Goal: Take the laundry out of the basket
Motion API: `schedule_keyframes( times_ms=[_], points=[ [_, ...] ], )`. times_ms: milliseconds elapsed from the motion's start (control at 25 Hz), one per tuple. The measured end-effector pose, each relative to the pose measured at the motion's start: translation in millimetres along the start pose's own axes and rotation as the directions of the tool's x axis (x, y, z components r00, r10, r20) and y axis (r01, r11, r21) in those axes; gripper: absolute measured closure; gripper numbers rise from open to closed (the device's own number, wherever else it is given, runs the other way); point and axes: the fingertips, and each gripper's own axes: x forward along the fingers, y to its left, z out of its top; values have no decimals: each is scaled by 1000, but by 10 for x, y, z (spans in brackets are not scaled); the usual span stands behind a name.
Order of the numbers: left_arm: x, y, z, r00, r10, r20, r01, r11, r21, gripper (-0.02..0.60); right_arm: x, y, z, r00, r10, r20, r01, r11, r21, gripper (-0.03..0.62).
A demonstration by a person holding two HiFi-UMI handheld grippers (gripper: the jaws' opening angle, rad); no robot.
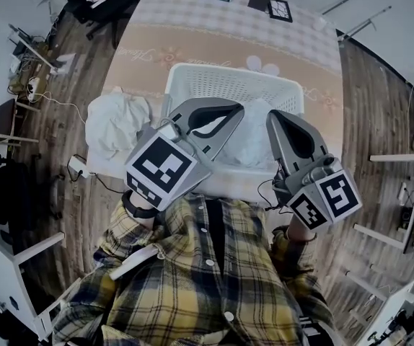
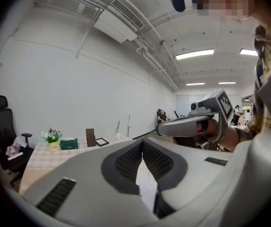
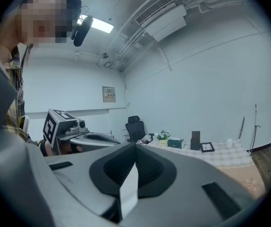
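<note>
The left gripper (image 1: 234, 109) and right gripper (image 1: 276, 119) are held above the white basket (image 1: 228, 69), jaws pressed together.

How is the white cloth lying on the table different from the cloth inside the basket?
The outside cloth lies on the table, by the left wall of the basket; the basket cloth lies inside it. The outside cloth shows whole, as a crumpled heap; only a small part of the basket cloth shows. Both look white.
</note>
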Motion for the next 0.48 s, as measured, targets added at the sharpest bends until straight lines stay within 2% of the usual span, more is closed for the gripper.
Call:
schedule_keyframes(
  times_ms=[200, 280, 320, 400, 480],
  points=[
    [255, 11, -327, 990, -10, -140, 17, 998, 54, 531, 11, -240, -230, 994, -35, -100, 30, 999, -45, 595],
    [365, 4, -464, 981, -30, -191, 40, 998, 50, 531, 9, -315, -342, 988, -31, -155, 21, 998, -65, 546],
    [424, 7, -527, 976, -43, -213, 54, 998, 44, 529, 9, -350, -402, 983, -27, -183, 13, 997, -81, 546],
    [540, 16, -667, 962, -75, -264, 87, 996, 34, 489, 10, -414, -543, 969, -18, -245, -11, 993, -118, 545],
    [648, 20, -828, 938, -113, -327, 130, 991, 31, 448, 23, -442, -704, 947, 7, -321, -57, 988, -145, 534]
  ],
)
